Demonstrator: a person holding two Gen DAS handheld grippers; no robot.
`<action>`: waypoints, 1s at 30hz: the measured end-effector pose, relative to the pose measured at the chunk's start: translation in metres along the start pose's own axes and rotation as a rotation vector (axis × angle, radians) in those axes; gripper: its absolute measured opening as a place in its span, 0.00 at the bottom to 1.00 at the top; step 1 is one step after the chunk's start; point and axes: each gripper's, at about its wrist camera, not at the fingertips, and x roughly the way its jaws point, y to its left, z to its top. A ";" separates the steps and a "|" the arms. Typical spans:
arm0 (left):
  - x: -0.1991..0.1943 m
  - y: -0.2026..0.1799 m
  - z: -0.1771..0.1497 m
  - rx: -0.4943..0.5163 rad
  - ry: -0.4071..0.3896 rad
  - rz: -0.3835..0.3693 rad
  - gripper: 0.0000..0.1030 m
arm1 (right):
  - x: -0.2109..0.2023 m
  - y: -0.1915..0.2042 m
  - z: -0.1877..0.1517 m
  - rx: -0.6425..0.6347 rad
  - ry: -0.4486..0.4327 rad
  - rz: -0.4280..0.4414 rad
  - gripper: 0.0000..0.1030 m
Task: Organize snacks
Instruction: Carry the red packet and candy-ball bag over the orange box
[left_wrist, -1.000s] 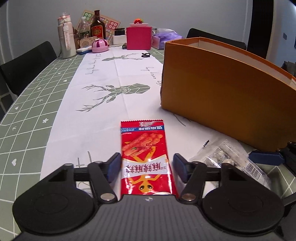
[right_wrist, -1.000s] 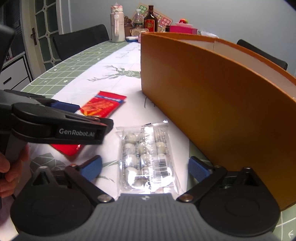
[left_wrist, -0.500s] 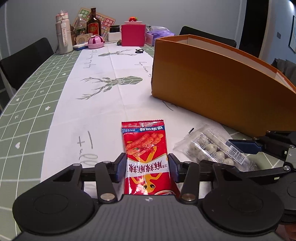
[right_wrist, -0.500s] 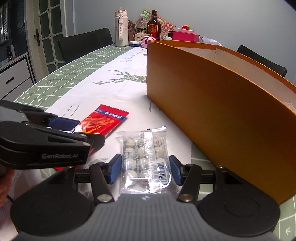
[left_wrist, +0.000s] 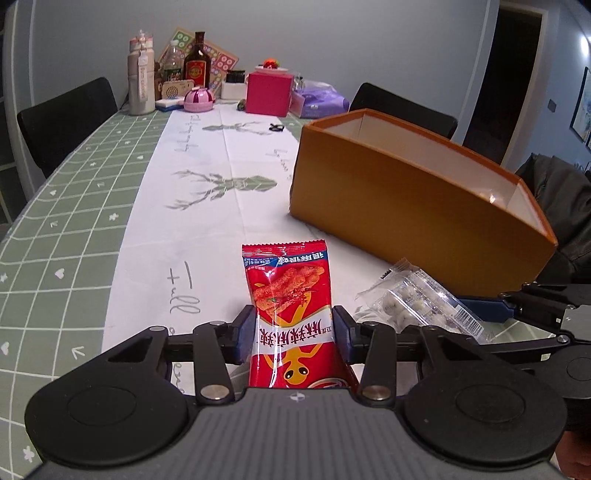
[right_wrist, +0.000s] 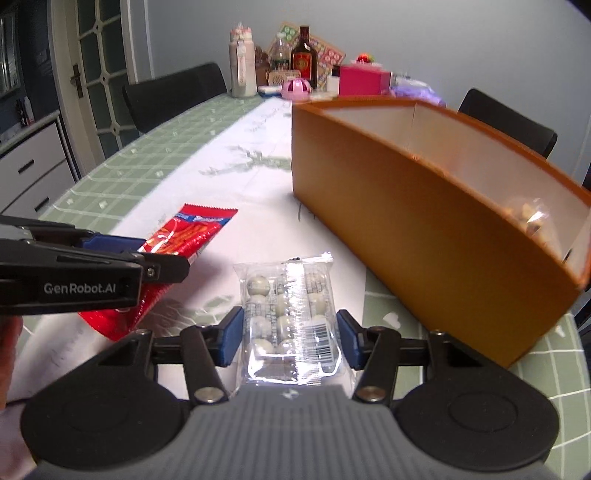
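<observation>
- The red snack packet (left_wrist: 291, 317) is being pinched at the lower centre of the left view by the left gripper (left_wrist: 293, 334), whose jaws are closing on its sides.
- The clear candy bag (right_wrist: 290, 314) is being gripped by the right gripper (right_wrist: 290, 338) at the lower centre of the right view.
- The orange box (left_wrist: 413, 206) is being shown at the right.
</observation>
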 end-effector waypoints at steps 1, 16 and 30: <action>-0.005 -0.002 0.002 0.002 -0.006 -0.003 0.48 | -0.006 0.000 0.003 -0.003 -0.012 -0.001 0.51; -0.053 -0.048 0.066 0.101 -0.125 -0.090 0.48 | -0.093 -0.038 0.059 -0.012 -0.156 -0.057 0.51; -0.004 -0.097 0.126 0.177 -0.066 -0.184 0.48 | -0.085 -0.124 0.094 0.069 -0.128 -0.116 0.51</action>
